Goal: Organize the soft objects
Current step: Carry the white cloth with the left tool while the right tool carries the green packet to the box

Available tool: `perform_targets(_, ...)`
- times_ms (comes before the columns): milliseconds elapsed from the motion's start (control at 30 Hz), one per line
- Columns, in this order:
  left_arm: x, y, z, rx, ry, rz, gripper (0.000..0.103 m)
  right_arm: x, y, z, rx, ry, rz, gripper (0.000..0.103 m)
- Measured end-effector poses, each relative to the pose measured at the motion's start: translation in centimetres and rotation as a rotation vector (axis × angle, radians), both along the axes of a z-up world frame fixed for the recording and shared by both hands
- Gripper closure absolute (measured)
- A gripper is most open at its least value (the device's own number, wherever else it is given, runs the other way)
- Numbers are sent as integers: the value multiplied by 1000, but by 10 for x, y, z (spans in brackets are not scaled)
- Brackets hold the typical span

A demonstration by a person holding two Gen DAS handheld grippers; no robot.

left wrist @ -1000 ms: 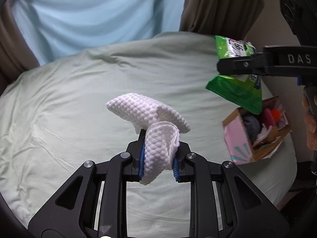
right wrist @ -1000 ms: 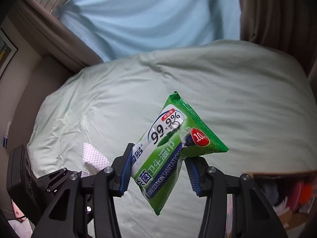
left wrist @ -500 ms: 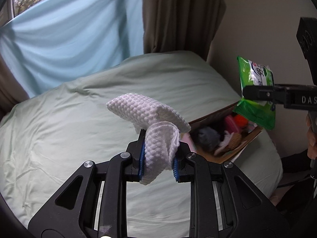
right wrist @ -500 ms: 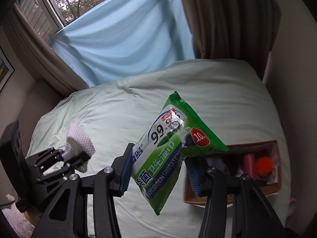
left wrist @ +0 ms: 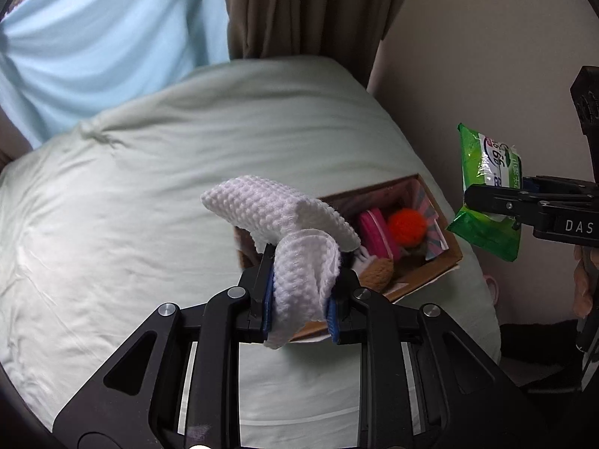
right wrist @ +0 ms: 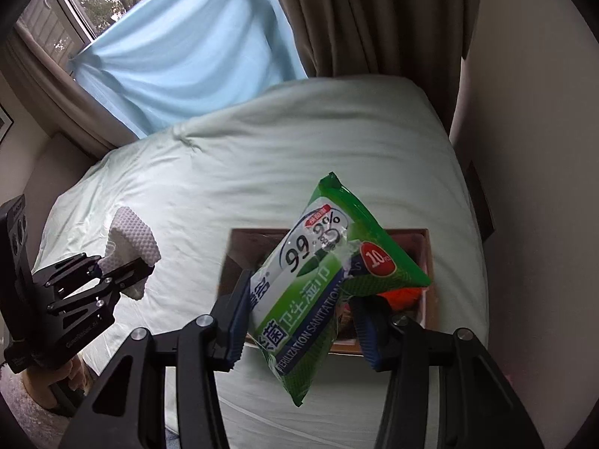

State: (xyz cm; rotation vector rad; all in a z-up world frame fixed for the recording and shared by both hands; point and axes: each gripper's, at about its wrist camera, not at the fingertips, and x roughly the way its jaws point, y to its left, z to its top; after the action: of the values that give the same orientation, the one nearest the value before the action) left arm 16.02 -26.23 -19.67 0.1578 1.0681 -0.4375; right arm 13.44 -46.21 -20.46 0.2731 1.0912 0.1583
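Left wrist view: left gripper (left wrist: 299,305) clamps a waffle-textured white cloth (left wrist: 284,224) above the cardboard box (left wrist: 434,262) at the bed's (left wrist: 149,187) right edge. Right wrist view: right gripper (right wrist: 303,321) grasps a glossy green wipes pack (right wrist: 318,280) over the box (right wrist: 426,262).

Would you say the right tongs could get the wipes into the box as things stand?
Probably yes. The right tongs hold the wipes in the air over the open-topped box; nothing lies between. The left tongs with the cloth stay off to the side.
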Motion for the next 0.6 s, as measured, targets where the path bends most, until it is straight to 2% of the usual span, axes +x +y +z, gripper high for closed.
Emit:
perform_targets(267,20,-25,-79,70,145,49,84,30,-21,-63,57,96,62,58)
perform_targets(400,28,-26,-114,101,237,75,84,50,-12,-96,127,158,82,58)
perform_targets(600,32,-32,-154,171,308,64,84,74,11,-134,161,218,137,58)
